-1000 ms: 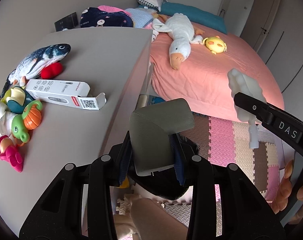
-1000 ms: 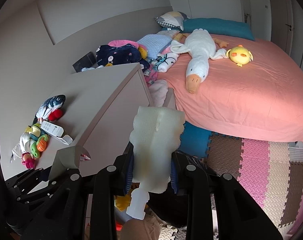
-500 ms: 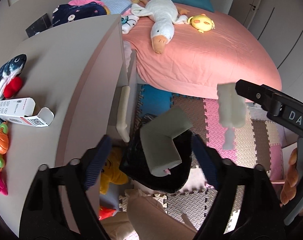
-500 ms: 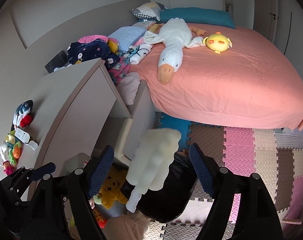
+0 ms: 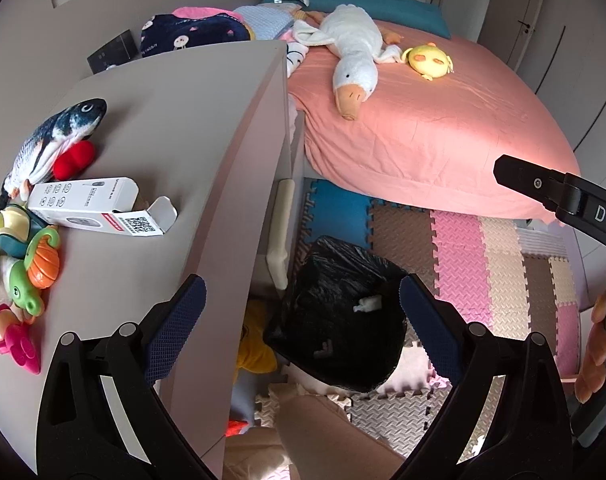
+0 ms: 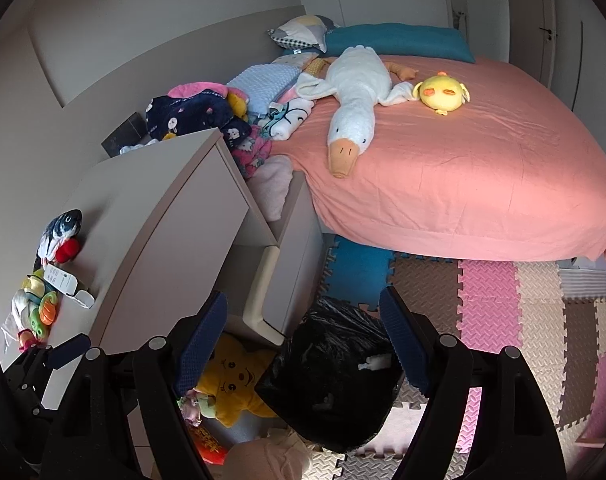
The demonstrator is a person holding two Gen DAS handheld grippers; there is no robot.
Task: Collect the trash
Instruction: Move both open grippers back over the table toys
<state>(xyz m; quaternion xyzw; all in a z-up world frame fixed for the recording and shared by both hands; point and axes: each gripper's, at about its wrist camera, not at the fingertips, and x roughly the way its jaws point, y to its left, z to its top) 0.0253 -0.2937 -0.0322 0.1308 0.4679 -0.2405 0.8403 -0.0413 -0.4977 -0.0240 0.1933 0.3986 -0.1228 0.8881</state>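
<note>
The left gripper (image 5: 301,300) is held wide apart w/ nothing between its blue pads (image 5: 175,320); the right gripper (image 6: 303,336) is likewise spread and empty, both pointed steeply down at a black-lined trash bin (image 5: 335,320) on the foam floor mats (image 5: 503,256), just beside the front lower corner of the grey cabinet (image 5: 175,128). Neither set of jaws was moved in the last half sec. Inside the bin, a white foam piece (image 5: 368,304) is seen lying on the liner near the right rim, and part of a grey L-shaped foam corner guard (image 5: 323,350) is made out lower down, towards the near rim; both are apart from the pads. In the right wrist view the same white piece (image 6: 377,362) is seen by the bin's right side. On the cabinet top, near its left edge, an opened white carton w/ QR code (image 5: 99,208) is laid flat, flap towards the front edge; a plush fish (image 5: 57,136) and small plastic toys (image 5: 27,268) are crowded at the left edge beside it. A yellow plush (image 6: 231,384) is wedged on the floor betw. cabinet and bin. A plush goose (image 5: 353,64) and yellow chick toy (image 5: 429,60) are left on the pink bed (image 5: 443,148). Fingers (image 5: 593,352) of the person's hand are visible on the right gripper's handle at the frame's right edge.
</note>
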